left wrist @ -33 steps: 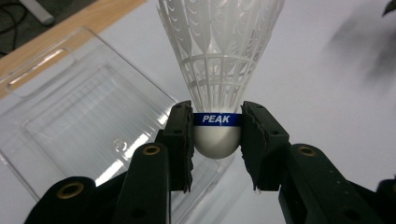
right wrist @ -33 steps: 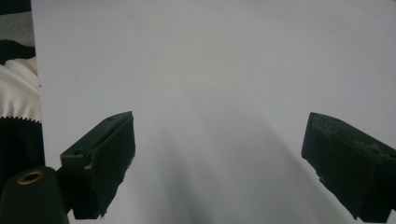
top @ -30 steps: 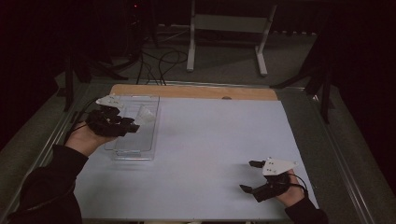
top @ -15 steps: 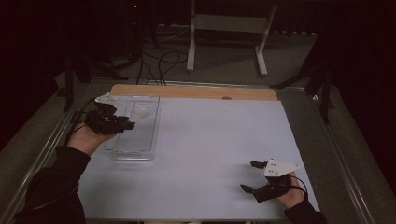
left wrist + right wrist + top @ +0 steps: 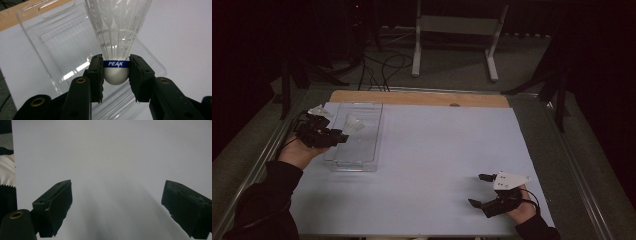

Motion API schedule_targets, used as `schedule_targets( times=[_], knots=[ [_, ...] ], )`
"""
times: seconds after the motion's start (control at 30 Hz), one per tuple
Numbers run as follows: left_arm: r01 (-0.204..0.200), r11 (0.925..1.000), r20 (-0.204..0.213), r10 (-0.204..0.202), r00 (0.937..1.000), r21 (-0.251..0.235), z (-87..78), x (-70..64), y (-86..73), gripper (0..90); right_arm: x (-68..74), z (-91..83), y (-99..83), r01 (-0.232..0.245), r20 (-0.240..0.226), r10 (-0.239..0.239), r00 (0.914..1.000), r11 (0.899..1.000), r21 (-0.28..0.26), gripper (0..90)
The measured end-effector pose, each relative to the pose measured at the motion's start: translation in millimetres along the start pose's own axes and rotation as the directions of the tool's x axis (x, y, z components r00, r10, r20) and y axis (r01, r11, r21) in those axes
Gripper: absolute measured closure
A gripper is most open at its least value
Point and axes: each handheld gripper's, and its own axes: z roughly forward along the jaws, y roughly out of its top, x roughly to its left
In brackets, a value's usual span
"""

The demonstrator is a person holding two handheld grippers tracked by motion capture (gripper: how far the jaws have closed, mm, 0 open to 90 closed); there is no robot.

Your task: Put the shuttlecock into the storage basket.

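Note:
A white shuttlecock (image 5: 117,37) with a blue band marked PEAK is clamped by its cork base in my left gripper (image 5: 116,75). Its feathers (image 5: 353,124) point out over a clear plastic tray (image 5: 367,112) at the table's left. In the high view the left gripper (image 5: 341,138) hovers at the tray's left edge. My right gripper (image 5: 478,190) rests near the front right of the white table, jaws wide apart with nothing between them; its own view (image 5: 116,207) shows bare white surface.
The clear tray (image 5: 50,37) has a handle cut-out at its far end. A wooden strip (image 5: 419,98) borders the table's far edge. Metal rails run along both sides. A stand and cables (image 5: 382,65) lie on the floor behind.
My left gripper with the shuttlecock has drawn slightly back toward the left edge of the tray and nearer the person. The right gripper has barely shifted.

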Motion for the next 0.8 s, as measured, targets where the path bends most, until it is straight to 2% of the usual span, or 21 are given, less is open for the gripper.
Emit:
schedule_targets(
  times=[0.2, 0.37, 0.57, 0.8],
  knots=[
    [0.014, 0.9994, -0.014, -0.014, 0.9998, 0.033, 3.3, 7.5, -8.9, 65.3, 0.1, 1.1, -0.4, -0.002, -0.011, 0.002, 0.9999, 1.0, 0.0, 10.0],
    [0.021, 0.9988, -0.009, -0.02, 0.9997, 0.045, 5.3, 11.0, -15.1, 65.3, 0.0, 1.3, -0.8, -0.005, -0.014, 0.005, 0.9999, 1.0, 0.002, 10.2],
    [0.019, 0.9965, -0.024, -0.017, 0.9996, 0.082, 8.5, 13.7, -21.6, 65.3, -0.6, 0.6, -1.4, -0.008, -0.017, 0.008, 0.9998, 1.0, 0.004, 10.2],
    [0.035, 0.9938, -0.007, -0.035, 0.9994, 0.105, 12.9, 18.0, -28.2, 65.3, -0.5, 0.7, -1.7, -0.012, -0.022, 0.012, 0.9997, 1.0, 0.005, 10.2]
  ],
)
